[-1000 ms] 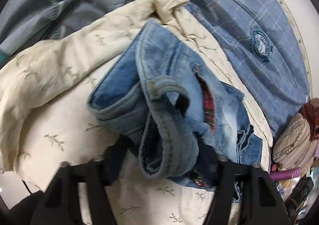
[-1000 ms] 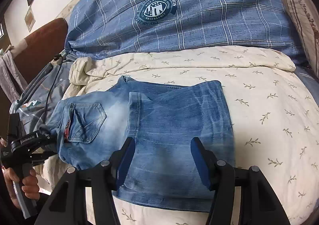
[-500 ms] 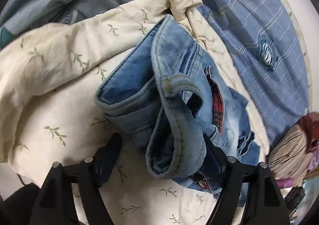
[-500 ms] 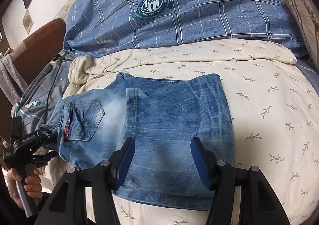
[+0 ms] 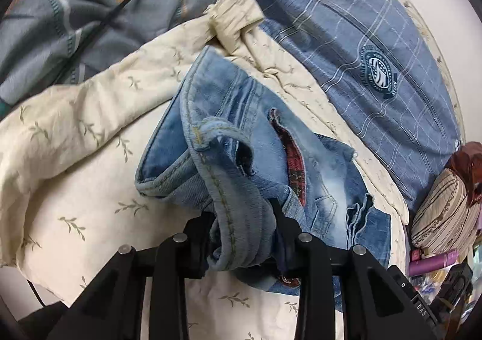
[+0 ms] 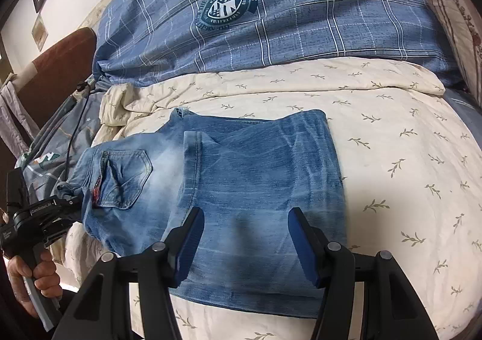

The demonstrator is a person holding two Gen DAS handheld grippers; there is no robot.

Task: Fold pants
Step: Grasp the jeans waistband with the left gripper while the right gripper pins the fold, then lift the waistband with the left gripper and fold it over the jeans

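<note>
Light blue jeans (image 6: 259,183) lie partly folded on a cream leaf-print bedspread (image 6: 406,159), legs doubled over to the right, back pocket (image 6: 126,180) to the left. My left gripper (image 5: 244,219) is shut on the bunched waistband (image 5: 238,213) at the jeans' left end; it also shows in the right wrist view (image 6: 64,207), held by a hand. My right gripper (image 6: 244,234) is open and empty, hovering just above the folded legs near their front edge.
A blue plaid duvet (image 6: 286,14) with a round badge lies along the far side. A grey patterned blanket (image 5: 75,14) with a black cable sits at the left. A striped pillow (image 5: 442,213) and purple bottle (image 5: 433,261) lie at the bed's far end.
My left gripper's jaws closed from wide open onto the waistband. The right gripper stayed open, drifting only slightly over the folded legs.
</note>
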